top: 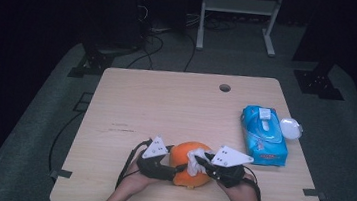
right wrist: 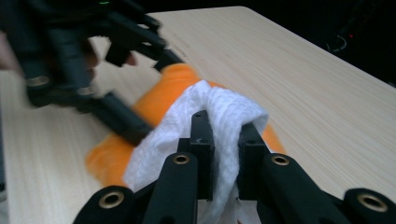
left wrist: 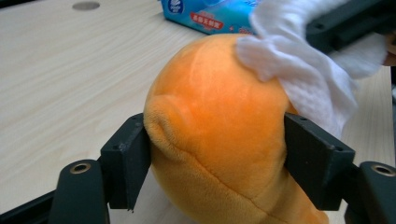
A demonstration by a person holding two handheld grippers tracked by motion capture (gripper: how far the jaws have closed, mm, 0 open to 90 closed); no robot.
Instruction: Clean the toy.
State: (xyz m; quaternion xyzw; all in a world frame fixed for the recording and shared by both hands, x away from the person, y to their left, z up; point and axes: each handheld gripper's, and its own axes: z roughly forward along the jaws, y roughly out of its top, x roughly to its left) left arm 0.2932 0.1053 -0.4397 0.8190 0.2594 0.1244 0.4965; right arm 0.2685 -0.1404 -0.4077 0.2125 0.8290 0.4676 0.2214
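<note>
Orange plush (left wrist: 219, 140) sits gripped between left tongs (left wrist: 217, 161), seemingly.

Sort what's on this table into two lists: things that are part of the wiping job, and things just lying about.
In the job:
- orange plush toy, clamped between the left gripper jaws
- white wipe, pinched in the right gripper and pressed on the toy

Lying about:
- blue wipes pack, lid flipped open
- small clear round lid beside the pack

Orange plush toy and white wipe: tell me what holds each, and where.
The left gripper clamps the orange plush toy across its two sides. The right gripper pinches a fold of the white wipe, which rests on the toy.
</note>
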